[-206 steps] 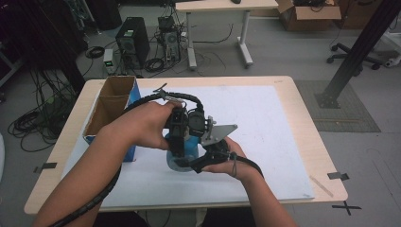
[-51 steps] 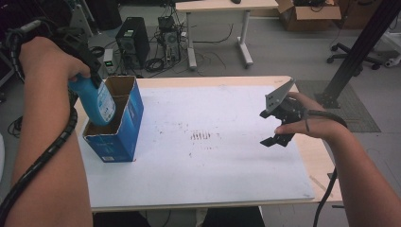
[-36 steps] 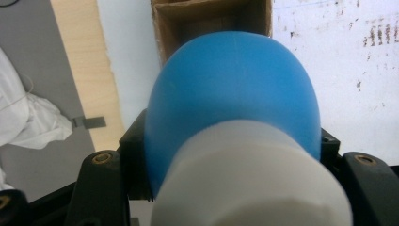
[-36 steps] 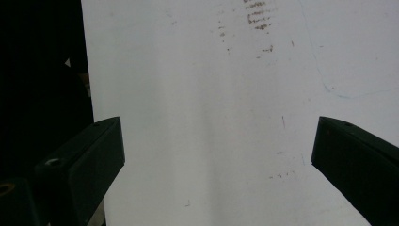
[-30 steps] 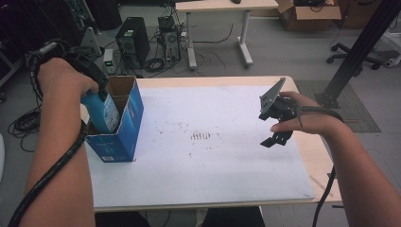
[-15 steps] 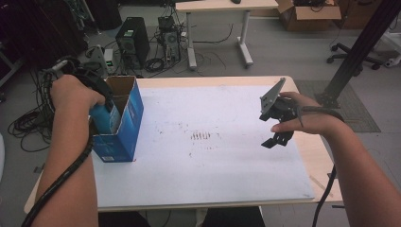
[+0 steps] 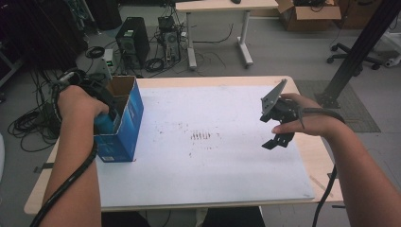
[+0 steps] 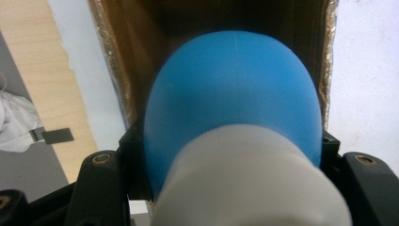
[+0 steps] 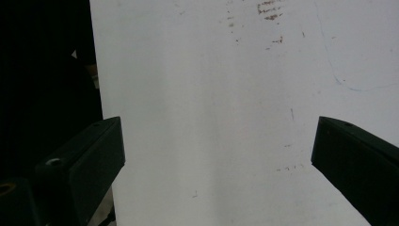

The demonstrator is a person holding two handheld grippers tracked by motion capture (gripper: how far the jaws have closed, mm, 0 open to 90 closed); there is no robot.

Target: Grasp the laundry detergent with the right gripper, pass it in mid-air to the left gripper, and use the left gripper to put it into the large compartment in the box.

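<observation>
Blue bottle (image 8: 230,99) clamped in left hand-held gripper (image 8: 226,155), inside box (image 7: 124,124).

A cardboard box (image 7: 124,124) stands on the table (image 7: 302,156) at the left of the frame, on the edge of a sheet (image 7: 208,161) that covers most of the tabletop. The left gripper (image 7: 97,101) holds a bottle (image 8: 233,108) inside the box's open top. The right gripper (image 7: 279,125) hangs above the sheet at centre right
</observation>
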